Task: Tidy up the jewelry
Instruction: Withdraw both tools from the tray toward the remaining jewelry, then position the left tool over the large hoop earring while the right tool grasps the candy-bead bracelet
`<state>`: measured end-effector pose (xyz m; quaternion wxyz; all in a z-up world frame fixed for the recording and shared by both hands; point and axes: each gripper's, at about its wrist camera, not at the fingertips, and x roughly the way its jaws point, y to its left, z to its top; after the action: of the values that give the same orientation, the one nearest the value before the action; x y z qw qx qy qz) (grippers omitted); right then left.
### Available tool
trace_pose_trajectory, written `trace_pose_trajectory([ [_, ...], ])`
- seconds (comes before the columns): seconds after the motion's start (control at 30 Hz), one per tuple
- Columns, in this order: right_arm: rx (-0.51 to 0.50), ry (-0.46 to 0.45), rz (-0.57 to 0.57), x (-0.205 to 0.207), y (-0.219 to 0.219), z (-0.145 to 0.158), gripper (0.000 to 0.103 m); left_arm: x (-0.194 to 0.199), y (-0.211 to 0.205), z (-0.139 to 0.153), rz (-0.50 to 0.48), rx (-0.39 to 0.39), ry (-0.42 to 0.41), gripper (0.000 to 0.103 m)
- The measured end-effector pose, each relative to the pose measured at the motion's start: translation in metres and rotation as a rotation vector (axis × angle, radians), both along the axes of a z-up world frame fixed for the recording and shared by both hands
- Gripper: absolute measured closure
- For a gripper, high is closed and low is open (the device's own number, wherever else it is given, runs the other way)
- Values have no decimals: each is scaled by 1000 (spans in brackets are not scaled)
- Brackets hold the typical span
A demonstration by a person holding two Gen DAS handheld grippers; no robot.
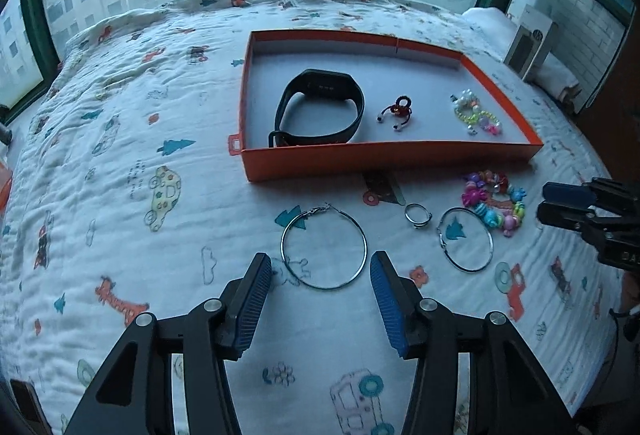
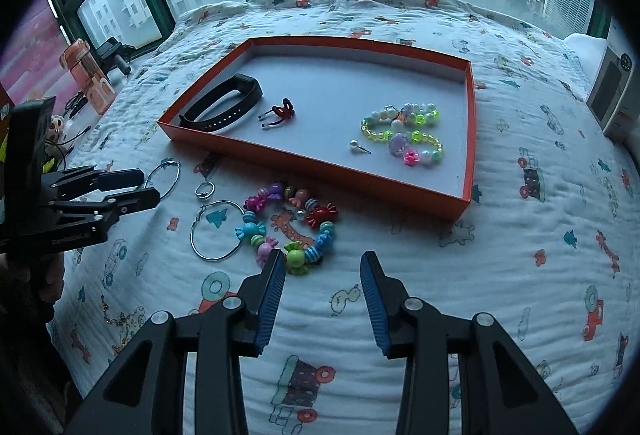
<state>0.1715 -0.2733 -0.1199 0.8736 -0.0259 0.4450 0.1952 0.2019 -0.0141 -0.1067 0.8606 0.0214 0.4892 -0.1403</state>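
Observation:
An orange tray (image 1: 392,155) on the quilt holds a black band (image 1: 320,107), a small red piece (image 1: 396,111) and a green bead bracelet (image 1: 478,115). My left gripper (image 1: 320,257) is open, its tips on either side of the near edge of a large silver hoop (image 1: 325,288), without touching it. A small ring (image 1: 406,213), a second hoop (image 1: 470,270) and a colourful bead bracelet (image 1: 490,217) lie to the right. My right gripper (image 2: 322,254) is open, with nothing between its fingers. Its left finger is beside the colourful bracelet (image 2: 320,215).
The tray's near wall (image 2: 320,171) stands just beyond the loose pieces. A pink bottle (image 2: 86,75) and cables sit on the sill at the left. A white box (image 2: 612,91) stands at the right. Windows close the far side of the quilt (image 1: 160,139).

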Motion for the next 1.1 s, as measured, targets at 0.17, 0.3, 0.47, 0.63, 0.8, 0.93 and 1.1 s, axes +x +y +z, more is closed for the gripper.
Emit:
trace_pose_trajectory([
  [0.17, 11, 1, -4, 2, -2, 0, 60, 8, -8, -1, -21, 30, -18, 48],
  [0.3, 13, 4, -4, 4, -4, -2, 60, 9, -16, -3, -51, 68, -43, 48],
  [0.47, 18, 10, -2, 4, -6, -4, 60, 7, -24, -5, -76, 98, -66, 49],
  [0.63, 27, 12, -1, 6, -6, -4, 60, 5, -25, -6, -77, 93, -79, 51],
  [0.8, 26, 8, 5, 9, -1, -3, 72, 2, -23, -6, -73, 82, -83, 51],
  [0.93, 39, 9, -13, 17, 2, -3, 78, 0, -20, -6, -70, 74, -82, 51],
  [1.1, 19, 26, -20, 21, 6, -9, 83, -2, -19, -6, -72, 73, -78, 51],
])
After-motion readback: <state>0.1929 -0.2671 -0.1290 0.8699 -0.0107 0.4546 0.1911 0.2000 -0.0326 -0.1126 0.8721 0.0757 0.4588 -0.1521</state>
